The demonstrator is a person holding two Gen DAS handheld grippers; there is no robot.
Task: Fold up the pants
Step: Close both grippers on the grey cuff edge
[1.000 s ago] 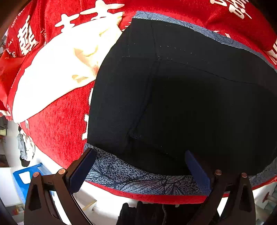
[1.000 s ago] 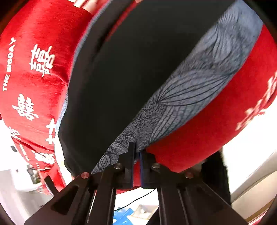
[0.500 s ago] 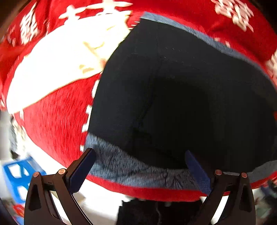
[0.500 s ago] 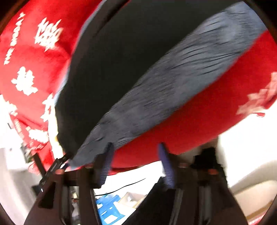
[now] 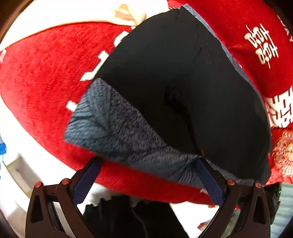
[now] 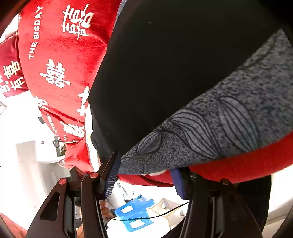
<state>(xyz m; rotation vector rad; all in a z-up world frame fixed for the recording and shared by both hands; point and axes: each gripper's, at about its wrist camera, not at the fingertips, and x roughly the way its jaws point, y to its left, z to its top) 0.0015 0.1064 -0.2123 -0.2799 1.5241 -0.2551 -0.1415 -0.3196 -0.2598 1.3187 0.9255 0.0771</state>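
Black pants with a grey leaf-patterned waistband lie flat on a red cloth with white characters. My left gripper is open wide at the near edge. The waistband lies between its fingers, and the right fingertip touches a pinched fold of it. In the right wrist view the pants and waistband fill the frame. My right gripper stands half open with its jaws closing. The waistband's end corner sits between the tips, and the pads are not pressing on it.
The red cloth hangs over the table's near edge. A cream fabric lies beyond the pants at the far left. Below the edge are a blue plastic frame, a thin black cable and a white floor. Dark clothing is near my left gripper.
My right gripper was shut on the waistband corner and has opened, letting it go. My left gripper has rolled and shifted along the waistband, staying open.
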